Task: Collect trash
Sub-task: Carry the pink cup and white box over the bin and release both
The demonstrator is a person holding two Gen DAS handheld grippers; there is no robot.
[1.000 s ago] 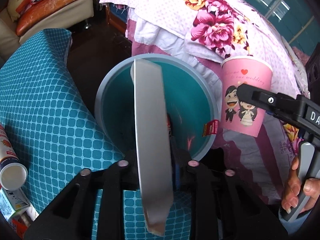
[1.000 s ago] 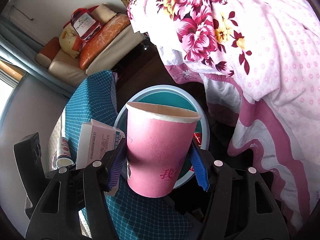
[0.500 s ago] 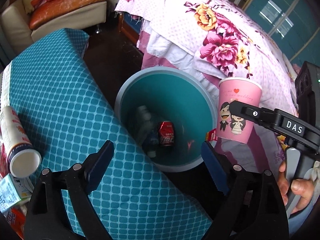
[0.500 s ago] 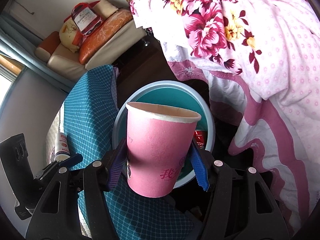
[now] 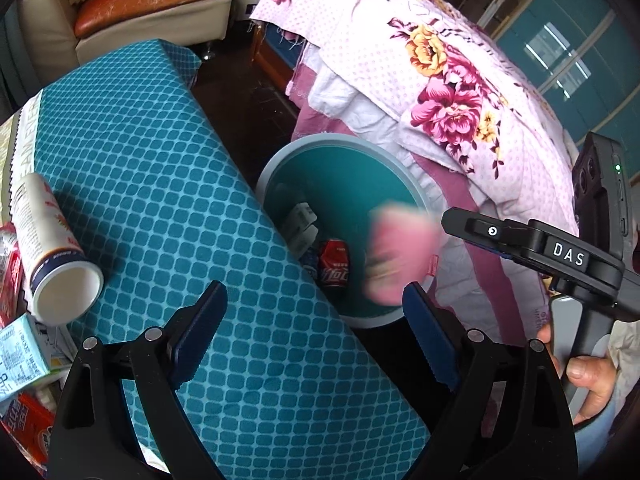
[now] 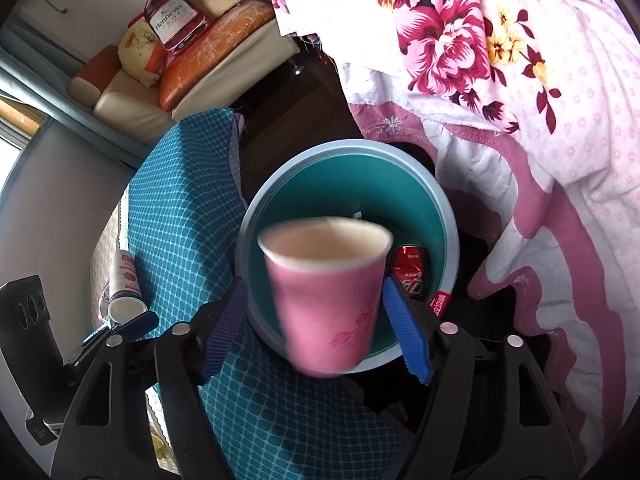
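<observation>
A teal trash bin (image 5: 276, 164) stands on the floor between the table and the bed; it also shows in the right wrist view (image 6: 444, 204). Inside lie a red can (image 5: 335, 266) and a white carton (image 5: 300, 220). A pink paper cup (image 6: 326, 304) is blurred, loose between the open fingers of my right gripper (image 6: 316, 332), over the bin. In the left wrist view the cup (image 5: 400, 254) is a pink blur at the bin's rim. My left gripper (image 5: 316, 336) is open and empty above the table edge.
The table has a teal patterned cloth (image 5: 160, 200). A white tube-shaped cup (image 5: 52, 256) and small cartons (image 5: 20, 352) lie at its left end. A flowered bedspread (image 5: 440, 80) hangs right of the bin. A sofa with cushions (image 5: 140, 4) stands at the back.
My left gripper let go of the flat carton, which now lies in the bin, and drew back. My right gripper has opened and the pink cup is falling from it.
</observation>
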